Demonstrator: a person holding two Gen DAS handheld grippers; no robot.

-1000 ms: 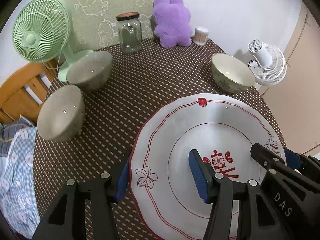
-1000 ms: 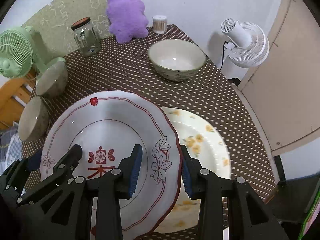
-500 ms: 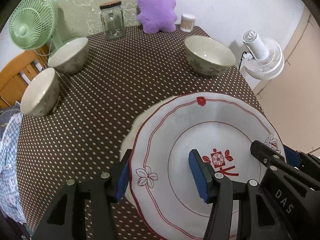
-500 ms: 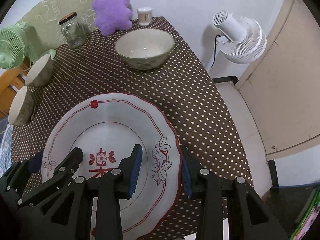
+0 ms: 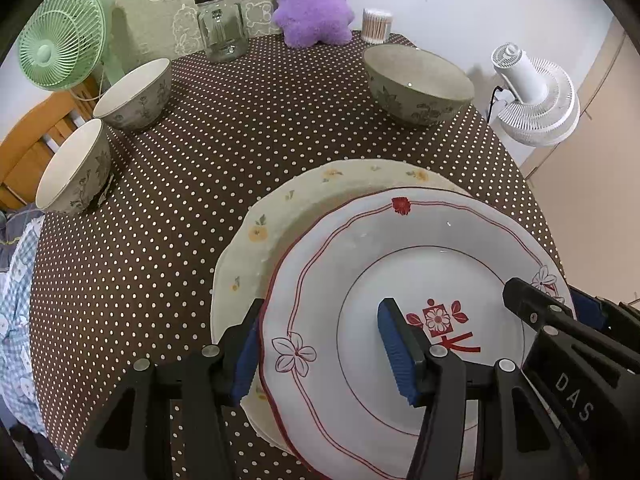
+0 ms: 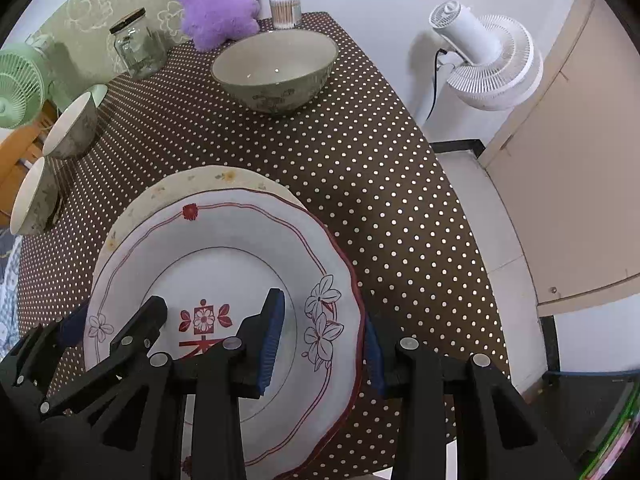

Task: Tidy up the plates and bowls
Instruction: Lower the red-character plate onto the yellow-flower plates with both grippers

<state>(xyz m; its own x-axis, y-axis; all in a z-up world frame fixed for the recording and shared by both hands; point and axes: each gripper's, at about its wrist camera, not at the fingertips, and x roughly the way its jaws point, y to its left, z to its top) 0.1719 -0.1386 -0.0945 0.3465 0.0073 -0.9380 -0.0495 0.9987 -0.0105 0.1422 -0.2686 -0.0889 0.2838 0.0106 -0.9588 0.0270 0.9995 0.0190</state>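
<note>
Plate (image 5: 360,248), white with scalloped red-lined rim, red flower emblem at centre, outlined blossoms on the border. I hold it by opposite edges: left tool (image 5: 320,344) and right tool (image 6: 320,336) each clamp its rim. It sits over a cream plate (image 5: 280,208) with yellow flowers on the polka-dot desk (image 5: 240,120).

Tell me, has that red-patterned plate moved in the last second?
Yes. The red-patterned plate has shifted right and now covers most of the yellow-flowered plate, which earlier lay exposed to its right.
</note>
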